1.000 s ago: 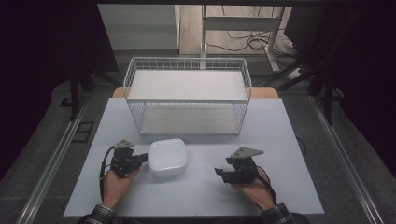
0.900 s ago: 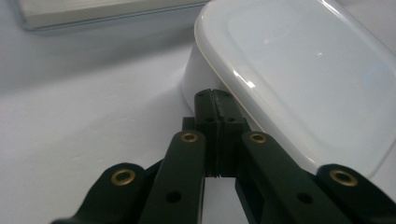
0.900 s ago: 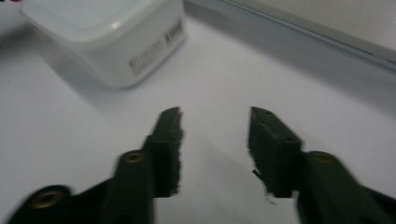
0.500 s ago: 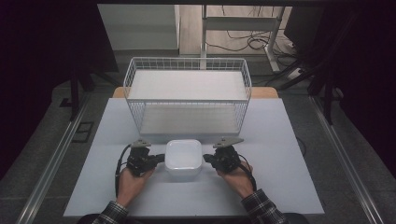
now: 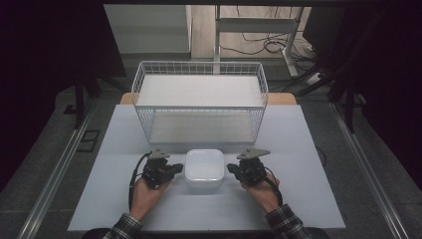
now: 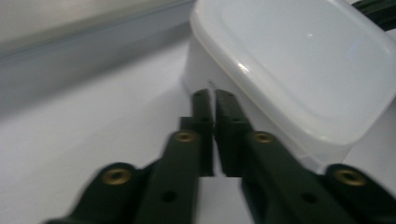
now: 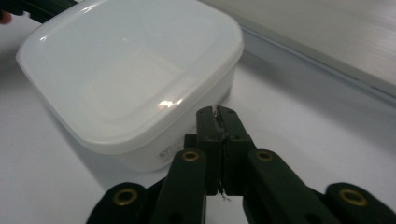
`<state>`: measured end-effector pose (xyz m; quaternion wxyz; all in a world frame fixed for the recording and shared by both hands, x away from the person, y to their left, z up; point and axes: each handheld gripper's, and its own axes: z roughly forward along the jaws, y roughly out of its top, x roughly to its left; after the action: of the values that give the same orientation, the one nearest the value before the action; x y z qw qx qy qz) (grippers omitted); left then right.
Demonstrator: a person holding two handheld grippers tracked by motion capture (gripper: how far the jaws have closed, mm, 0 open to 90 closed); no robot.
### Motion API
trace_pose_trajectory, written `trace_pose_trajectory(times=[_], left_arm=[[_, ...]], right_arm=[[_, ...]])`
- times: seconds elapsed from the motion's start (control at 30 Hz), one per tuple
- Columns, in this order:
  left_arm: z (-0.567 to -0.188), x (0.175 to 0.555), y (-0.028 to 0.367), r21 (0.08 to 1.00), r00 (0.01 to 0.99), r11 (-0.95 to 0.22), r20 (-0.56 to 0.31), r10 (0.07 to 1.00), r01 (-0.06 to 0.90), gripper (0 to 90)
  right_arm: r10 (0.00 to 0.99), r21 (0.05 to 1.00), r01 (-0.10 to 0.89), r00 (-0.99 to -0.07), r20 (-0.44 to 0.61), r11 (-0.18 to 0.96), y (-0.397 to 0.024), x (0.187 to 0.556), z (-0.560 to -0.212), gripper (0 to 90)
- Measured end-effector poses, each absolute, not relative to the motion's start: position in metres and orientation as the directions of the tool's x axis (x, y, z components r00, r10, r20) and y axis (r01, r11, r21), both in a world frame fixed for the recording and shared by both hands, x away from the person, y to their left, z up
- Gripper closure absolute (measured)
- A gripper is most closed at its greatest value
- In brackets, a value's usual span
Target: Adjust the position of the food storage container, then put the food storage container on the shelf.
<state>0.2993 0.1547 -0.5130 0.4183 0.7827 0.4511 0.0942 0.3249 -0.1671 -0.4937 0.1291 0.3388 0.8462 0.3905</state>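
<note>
Wire basket [image 5: 199,99] stands on the worktop [image 5: 308,164], past both grippers and well beyond their tips, with nothing in it. White lidded container [image 5: 204,170] sits on the worktop between the two grippers, in front of the basket's near wall.

Left gripper [image 5: 175,170]: container just off its tips, on the inward side. In the left gripper view its jaws are nearly pressed together with a thin slit between them, nothing pinched, tips right at the container's side wall [image 6: 299,93] under the lid rim. The jaws have just been easing open a touch from fully closed.

Right gripper [image 5: 232,169]: mirror case, container just off its tips on the inward side. In the right gripper view the jaws are pressed together on nothing, tips against or just short of the container's corner wall [image 7: 140,93]; contact is hard to call. They have just been closing, with nothing between them.

Step, as I read it: squaring or bracketing the container from both sides with closed tips, likely before it goes to the basket.

Next move probably needs even inward push from both sides, or spreading the jaws to pinch the rim, then a lift forward over the basket wall. Uneven push could spin the container.
</note>
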Motion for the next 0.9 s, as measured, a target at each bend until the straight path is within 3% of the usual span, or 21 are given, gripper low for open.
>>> trace_pose_trajectory(times=[0.3,0.47,0.6,0.67,0.9], left_arm=[[-0.509,0.28,0.17,0.784,0.613,-0.283,-0.152,0.775,0.552,38.2],[-0.512,0.275,0.181,0.797,0.629,-0.26,-0.184,0.755,0.545,18.1],[-0.516,0.276,0.187,0.791,0.628,-0.243,-0.216,0.748,0.561,7.3],[-0.517,0.276,0.187,0.792,0.621,-0.246,-0.202,0.758,0.559,6.6],[-0.519,0.277,0.184,0.812,0.64,-0.269,-0.16,0.752,0.519,3.5]], right_arm=[[0.681,0.776,0.451,-0.731,0.036,0.442,-0.189,0.318,-0.487,55.5],[0.663,0.777,0.431,-0.749,0.023,0.46,-0.193,0.313,-0.49,30.2],[0.655,0.774,0.425,-0.755,0.016,0.47,-0.196,0.312,-0.495,12.1],[0.666,0.768,0.43,-0.746,0.006,0.474,-0.196,0.311,-0.497,6.9],[0.657,0.767,0.42,-0.754,-0.003,0.486,-0.196,0.313,-0.497,3.4]])
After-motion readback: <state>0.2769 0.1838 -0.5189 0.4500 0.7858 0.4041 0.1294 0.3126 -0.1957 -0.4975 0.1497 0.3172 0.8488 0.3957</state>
